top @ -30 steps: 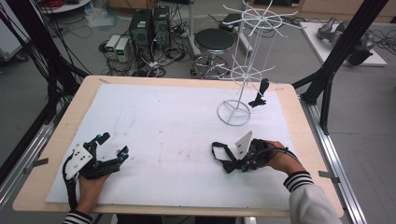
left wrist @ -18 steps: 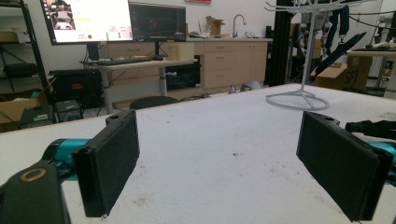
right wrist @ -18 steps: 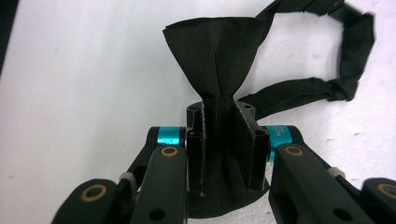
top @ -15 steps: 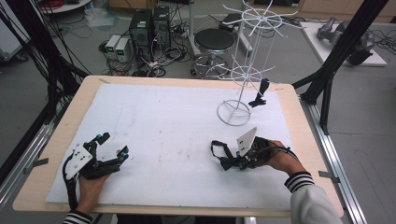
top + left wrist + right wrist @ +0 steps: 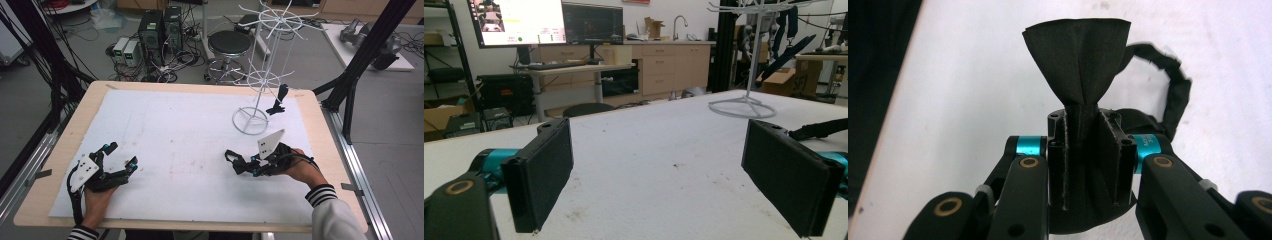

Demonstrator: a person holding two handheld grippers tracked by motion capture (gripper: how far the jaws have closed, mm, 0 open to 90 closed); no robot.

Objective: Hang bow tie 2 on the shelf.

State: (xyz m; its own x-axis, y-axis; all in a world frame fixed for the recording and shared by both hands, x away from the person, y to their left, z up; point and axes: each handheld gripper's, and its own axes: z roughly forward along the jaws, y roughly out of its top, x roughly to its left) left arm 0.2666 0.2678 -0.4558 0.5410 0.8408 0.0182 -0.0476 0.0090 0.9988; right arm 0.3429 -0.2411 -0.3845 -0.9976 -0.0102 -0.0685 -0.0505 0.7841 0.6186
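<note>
- The white mat (image 5: 190,135) covers most of the wooden table (image 5: 330,165), leaving a narrow wood margin on every side; the white wire rack (image 5: 260,75) stands on the mat's far right part, its ring base (image 5: 250,120) flat on the mat.
- Between the rack's base and the left gripper (image 5: 120,161) lies a broad bare stretch of mat, the widest open room on the table.
- The right gripper (image 5: 239,164) rests on the mat on the near side of the rack's base, close to it and well in from the right edge.
- Its jaws are pressed together on a black strap (image 5: 1078,65); the pinched fabric fans out past the tips, and a loop (image 5: 1175,87) curls off to one side.
- In the high view the strap's long axis runs along the gripper, pointing away from the rack's side of the table toward the left gripper.
- The left gripper sits near the front edge, far from the rack, with its jaws spread wide and nothing between them.
- Another dark strap (image 5: 279,100) hangs from the rack's lower tier, just beside the base.
</note>
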